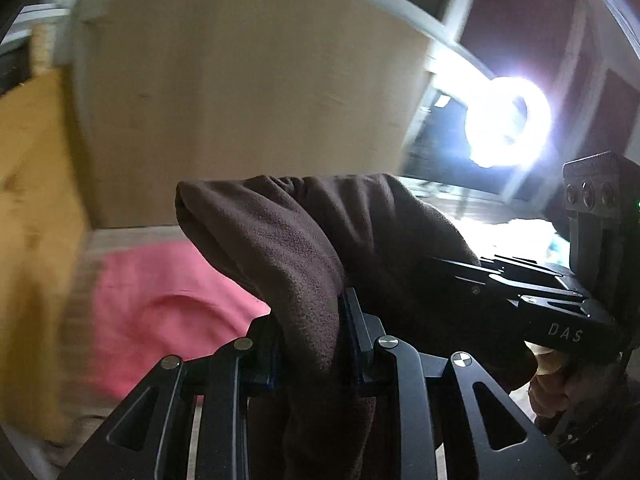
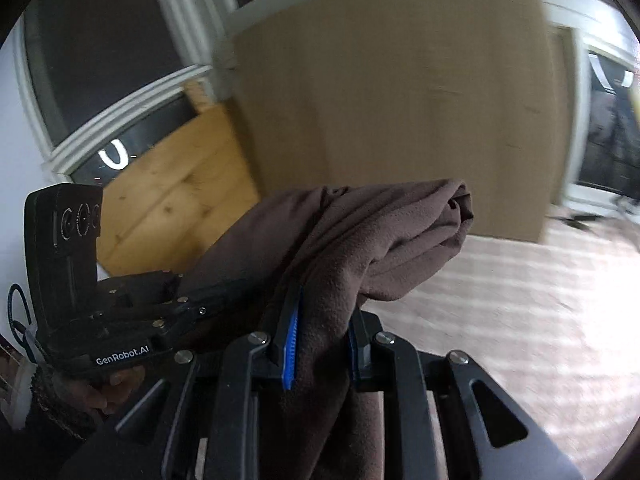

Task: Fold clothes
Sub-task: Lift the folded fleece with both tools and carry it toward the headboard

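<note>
Between the two grippers, lifted clear of the striped surface [image 2: 520, 300], hangs a brown fleece garment [image 1: 304, 240]. The left gripper [image 1: 308, 344] has its jaws clamped on a thick bunch of the cloth; the right gripper [image 2: 320, 344] likewise has its jaws pressed onto a bunch, blue pads against the pile. Each gripper also shows in the other's view, just beside it, with the fabric bridging them. A pink garment [image 1: 160, 312] lies on the surface below, beside a wooden board [image 2: 176, 200].

Judged step: raising the garment to spread it for a fold. To do this well, the hands should probably draw apart evenly until the held edge is taut, keeping both grips level so that the cloth hangs without twist.

Orientation: the garment's long axis runs roughly from gripper to gripper, across the views; rolled ends jut forward beyond each pair of jaws, the remainder drooping below, out of sight.
</note>
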Available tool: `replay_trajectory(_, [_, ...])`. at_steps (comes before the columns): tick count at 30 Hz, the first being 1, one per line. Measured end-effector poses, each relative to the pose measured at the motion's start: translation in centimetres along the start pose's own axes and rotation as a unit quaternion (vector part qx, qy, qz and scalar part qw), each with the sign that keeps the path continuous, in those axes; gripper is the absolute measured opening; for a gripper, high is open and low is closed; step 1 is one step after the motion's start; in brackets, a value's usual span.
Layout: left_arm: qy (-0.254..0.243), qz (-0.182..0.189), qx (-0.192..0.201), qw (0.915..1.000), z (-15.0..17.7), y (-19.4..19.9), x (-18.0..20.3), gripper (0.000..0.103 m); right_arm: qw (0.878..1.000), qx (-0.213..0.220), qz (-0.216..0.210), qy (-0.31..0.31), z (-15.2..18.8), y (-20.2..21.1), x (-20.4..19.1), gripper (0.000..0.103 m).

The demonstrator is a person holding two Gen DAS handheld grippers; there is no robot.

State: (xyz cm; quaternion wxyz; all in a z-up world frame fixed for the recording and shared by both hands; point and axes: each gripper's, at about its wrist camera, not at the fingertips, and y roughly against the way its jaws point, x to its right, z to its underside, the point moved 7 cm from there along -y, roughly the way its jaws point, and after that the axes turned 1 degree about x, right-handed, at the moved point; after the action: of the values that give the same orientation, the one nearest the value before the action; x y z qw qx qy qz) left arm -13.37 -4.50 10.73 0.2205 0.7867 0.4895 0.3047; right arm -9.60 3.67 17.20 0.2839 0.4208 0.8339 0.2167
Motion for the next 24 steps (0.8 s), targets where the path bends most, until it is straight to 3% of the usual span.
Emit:
replay_trajectory(7, [-0.005,-0.058,-0.022,0.9981,-0.5,-2.8,-9.5,0.024,0.999,-0.01,-0.029,0.012,-1.7,-9.7,-3.9,0.018])
replay_trajectory(9, [0.041,-0.098,-0.083,0.9909,2.4,-5.6,-13.8,0.025,0.999,-0.043,-0.011,0.019,-0.3,-13.3,-2.9,0.018])
replay_trajectory(11, [0.085,-0.136,-0.142,0.9768,5.2,-8.2,-18.0,0.026,0.993,-0.115,0.022,0.02,2.4,-16.9,-0.7,0.019])
replay_trajectory(12, [0.092,-0.127,-0.14,0.9776,5.6,-8.2,-18.1,0.027,0.988,-0.153,0.036,0.015,3.7,-18.0,0.5,0.02])
replay_trajectory(13, [0.099,-0.119,-0.137,0.9783,6.1,-8.1,-18.2,0.029,0.988,-0.155,0.023,0.003,4.2,-17.5,1.3,0.021])
replay_trajectory(14, [0.083,-0.135,-0.124,0.9795,5.8,-7.4,-17.9,0.029,0.988,-0.154,0.013,-0.006,4.5,-16.9,1.9,0.022])
replay_trajectory(18, [0.051,-0.166,-0.081,0.9814,3.9,-4.8,-16.0,0.027,0.996,-0.084,0.013,0.018,1.5,-12.5,1.7,0.026])
replay_trajectory(21, [0.047,-0.133,-0.049,0.9888,2.2,-4.5,-14.3,0.029,0.998,-0.052,-0.008,0.041,-0.5,-12.1,-0.1,0.026])
replay_trajectory(24, [0.046,-0.113,-0.068,0.9903,2.8,-6.6,-13.4,0.031,0.996,-0.055,-0.037,0.066,-0.3,-14.0,-2.2,0.027])
